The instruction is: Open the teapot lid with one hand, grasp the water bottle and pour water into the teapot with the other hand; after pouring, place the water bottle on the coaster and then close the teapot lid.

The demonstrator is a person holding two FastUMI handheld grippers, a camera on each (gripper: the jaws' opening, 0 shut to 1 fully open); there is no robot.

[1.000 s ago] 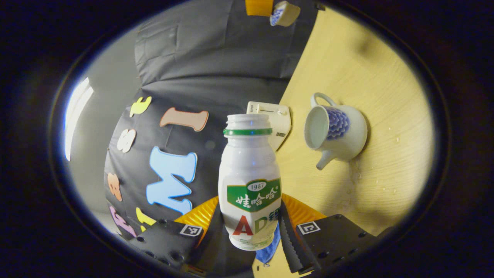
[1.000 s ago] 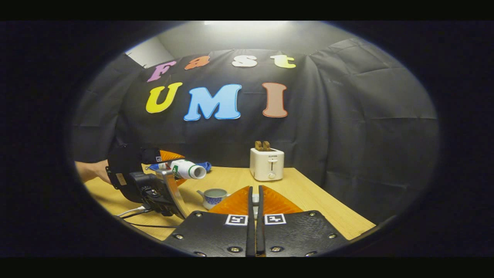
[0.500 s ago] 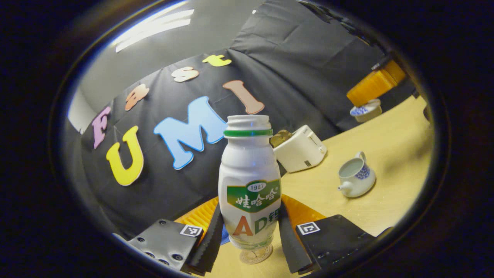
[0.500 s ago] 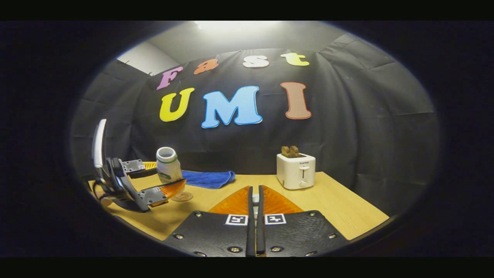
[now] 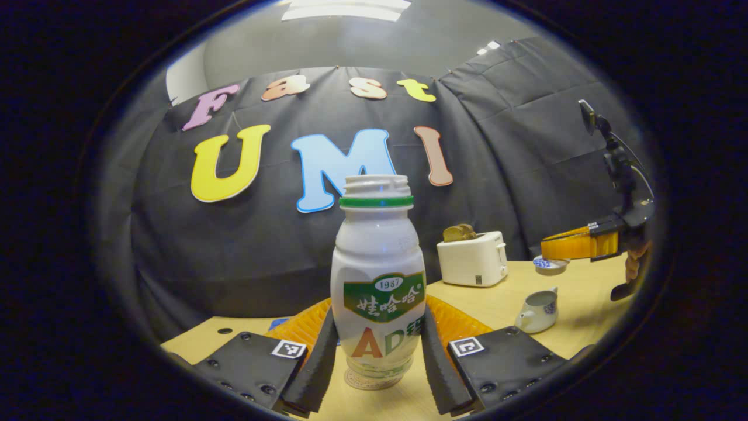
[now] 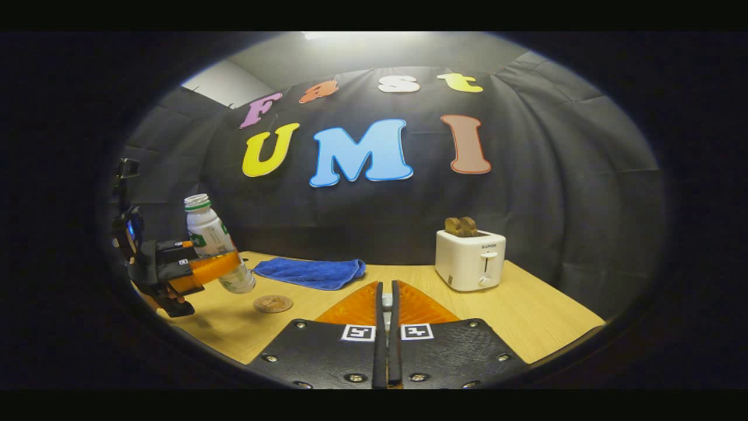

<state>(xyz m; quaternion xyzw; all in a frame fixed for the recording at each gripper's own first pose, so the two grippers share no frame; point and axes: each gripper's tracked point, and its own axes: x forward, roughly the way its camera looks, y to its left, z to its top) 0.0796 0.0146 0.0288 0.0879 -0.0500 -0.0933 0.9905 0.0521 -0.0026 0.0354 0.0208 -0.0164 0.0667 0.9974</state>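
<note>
Bottle (image 5: 377, 275), capless, white with a green neck ring, now stands upright above the coaster (image 6: 273, 303) instead of tilted, clamped in the left claw (image 5: 377, 356). Right claw (image 6: 386, 327) stays together on the teapot lid (image 5: 550, 264), above the teapot (image 5: 539, 310) near the tabletop's (image 6: 526, 316) right edge.

A white water bottle (image 5: 377, 275) with a green neck ring and a green, red and white label is seen between the left gripper (image 5: 377, 362) fingers. Right of it, a white teapot (image 5: 539, 310) patterned in blue is seen on the light wood-grain table (image 5: 584, 327). A white toaster (image 6: 470, 260), a blue cloth (image 6: 310, 273) and a brown patterned coaster (image 6: 273, 303) are shown ahead of the right gripper (image 6: 385, 307).
</note>
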